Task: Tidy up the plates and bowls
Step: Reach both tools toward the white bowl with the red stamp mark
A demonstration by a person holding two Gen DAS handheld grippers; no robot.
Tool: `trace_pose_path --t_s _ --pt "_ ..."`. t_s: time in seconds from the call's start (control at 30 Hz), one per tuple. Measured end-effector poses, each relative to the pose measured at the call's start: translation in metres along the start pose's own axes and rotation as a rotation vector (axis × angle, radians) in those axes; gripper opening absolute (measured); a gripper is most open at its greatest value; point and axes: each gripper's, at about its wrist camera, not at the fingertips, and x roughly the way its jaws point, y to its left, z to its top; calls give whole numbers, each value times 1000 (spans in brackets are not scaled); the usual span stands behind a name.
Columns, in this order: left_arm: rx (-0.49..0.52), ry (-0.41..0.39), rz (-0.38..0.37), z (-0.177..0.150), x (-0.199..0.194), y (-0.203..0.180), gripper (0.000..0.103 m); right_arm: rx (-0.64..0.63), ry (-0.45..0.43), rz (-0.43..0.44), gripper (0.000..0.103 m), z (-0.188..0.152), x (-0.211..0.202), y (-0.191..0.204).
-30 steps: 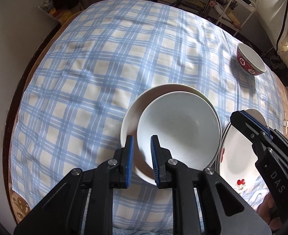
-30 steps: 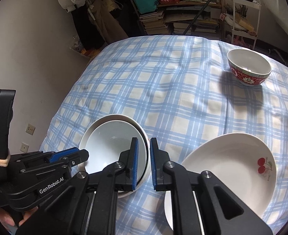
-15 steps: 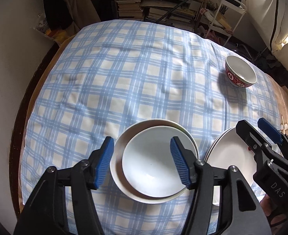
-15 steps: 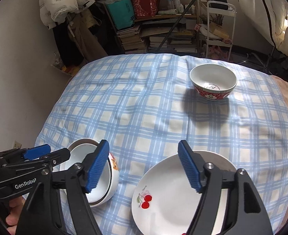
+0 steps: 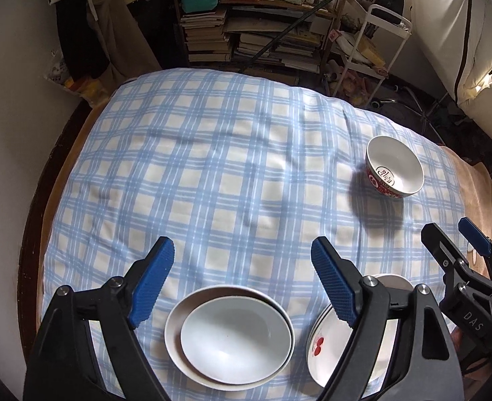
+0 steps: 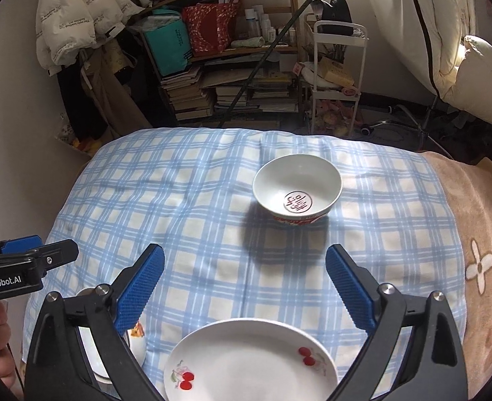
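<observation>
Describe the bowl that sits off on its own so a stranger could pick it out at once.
Start from the blue-and-white checked cloth that covers the table. The other dishes, the nested white bowls and the cherry plate, sit at its near edge; this bowl stands alone farther back, toward the right side. It is the only one with a red patterned outside and a round red emblem printed inside its white bottom.

Two wrist views angled down over one checked tablecloth [image 5: 232, 167], sharing the red-patterned bowl [image 6: 297, 192].
</observation>
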Motion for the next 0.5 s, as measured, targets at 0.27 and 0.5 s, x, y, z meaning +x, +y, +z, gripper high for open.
trace_pose_path --t_s 0.27,0.5 --pt "46 -52 -4 40 7 -38 83 -12 -31 -55 101 34 6 -30" --pt "103 -56 -41 72 15 -70 83 -3 -5 -84 101 66 23 -58"
